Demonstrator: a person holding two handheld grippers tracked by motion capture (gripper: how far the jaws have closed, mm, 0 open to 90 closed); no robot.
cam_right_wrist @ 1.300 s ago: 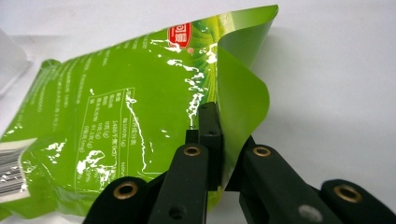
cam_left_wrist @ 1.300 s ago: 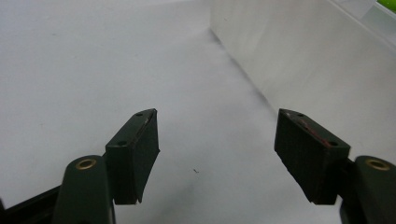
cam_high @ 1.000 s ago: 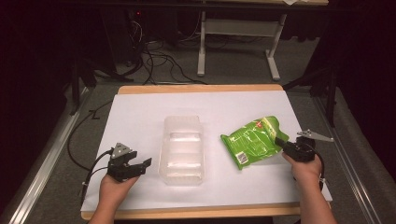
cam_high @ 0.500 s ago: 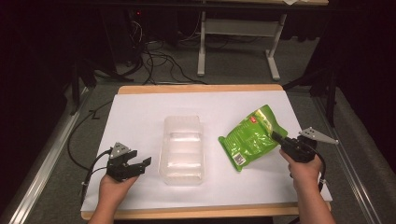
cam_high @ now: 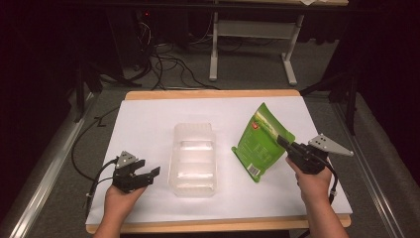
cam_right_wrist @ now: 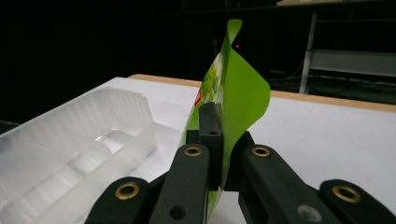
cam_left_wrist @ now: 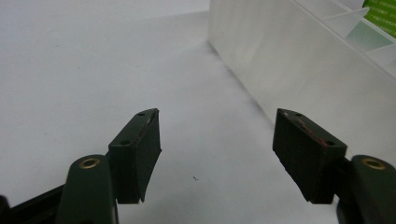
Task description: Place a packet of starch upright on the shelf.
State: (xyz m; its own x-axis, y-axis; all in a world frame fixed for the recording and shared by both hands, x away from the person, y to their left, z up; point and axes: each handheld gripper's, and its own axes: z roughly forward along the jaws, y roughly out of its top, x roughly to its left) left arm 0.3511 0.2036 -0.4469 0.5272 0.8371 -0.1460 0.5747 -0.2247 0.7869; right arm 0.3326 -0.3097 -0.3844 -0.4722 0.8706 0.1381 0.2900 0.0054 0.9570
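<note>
Two grippers are at work: the right gripper (cam_high: pixel 283 142) pinches the edge of a green pouch (cam_high: pixel 260 141), lifting it upright, right of the clear tray (cam_high: pixel 194 157). Carrying seems to be the step in hand; next, the pouch likely must swing left over the tray and lower in. It looks glossy, flat and curled at its top. Near left, the left gripper (cam_high: pixel 151 173) rests spread wide, holding nothing.

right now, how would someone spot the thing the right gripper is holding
Start at the white-covered table and find the clear plastic tray at its middle. Just right of the tray, the right gripper pinches a green pouch by its edge. It is the one bright green, printed thing there, tipped up on its lower corner.
</note>
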